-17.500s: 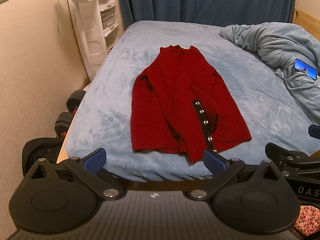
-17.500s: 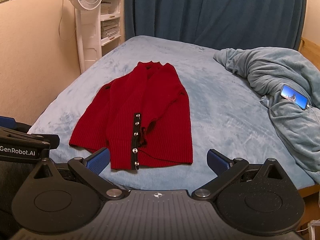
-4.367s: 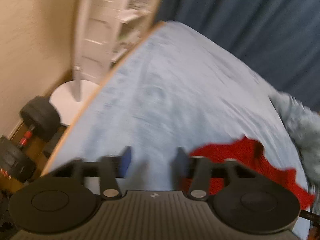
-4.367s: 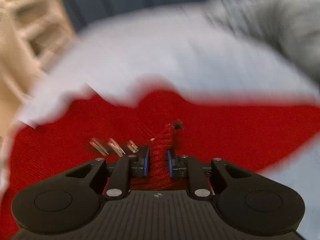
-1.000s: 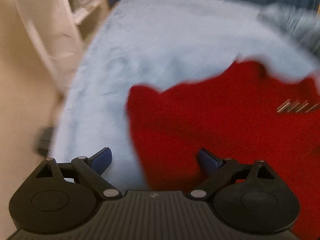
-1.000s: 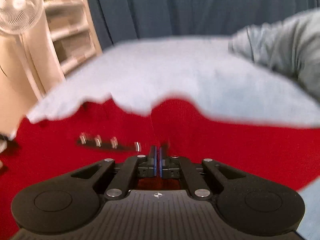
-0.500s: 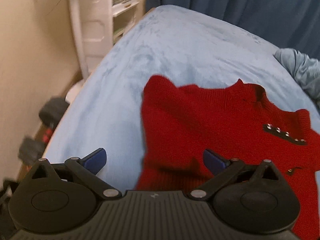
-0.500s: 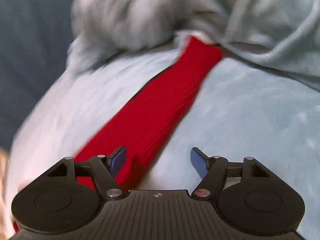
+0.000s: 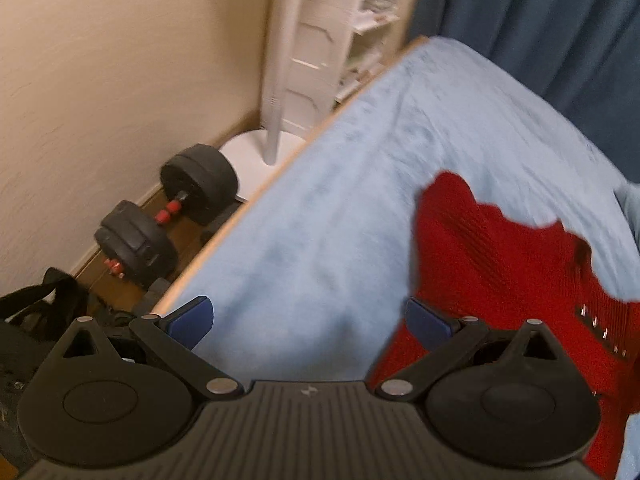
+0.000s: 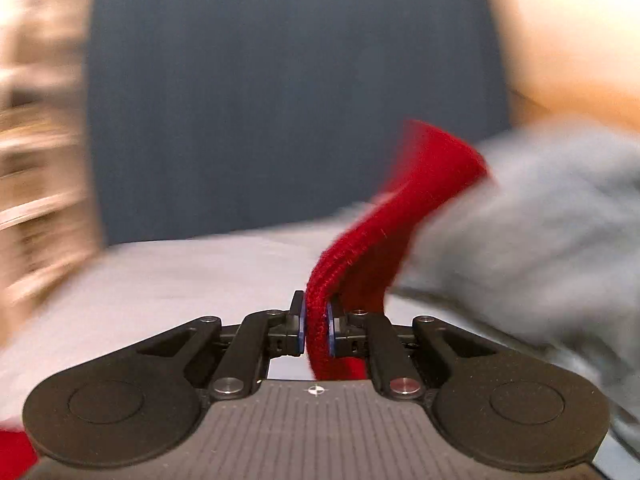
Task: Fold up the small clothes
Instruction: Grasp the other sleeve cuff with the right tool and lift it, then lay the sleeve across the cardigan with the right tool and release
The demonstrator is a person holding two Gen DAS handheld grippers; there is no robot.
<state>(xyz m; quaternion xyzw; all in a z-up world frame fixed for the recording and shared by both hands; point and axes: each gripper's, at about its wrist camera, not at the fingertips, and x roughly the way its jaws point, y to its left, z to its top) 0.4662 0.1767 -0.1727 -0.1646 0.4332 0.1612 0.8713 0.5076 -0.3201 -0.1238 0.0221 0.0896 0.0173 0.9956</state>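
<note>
The right gripper is the engaged tool: its fingers are pressed together on a ribbed band of the red cardigan, probably a sleeve. From the pinch, that band rises and curves away to the right of the gripper, ending against the rumpled grey-blue duvet. The band's long axis therefore runs forward and rightward from the pinch; a fold would likely carry it back toward the garment body.

The left gripper is spread wide and holds nothing. Its right finger sits at the cardigan's near edge; contact cannot be confirmed. The cardigan body lies on the light blue bed cover, ahead and to the right of this gripper, snap placket at far right. Beyond the bed's left edge, dumbbells rest on the floor.
</note>
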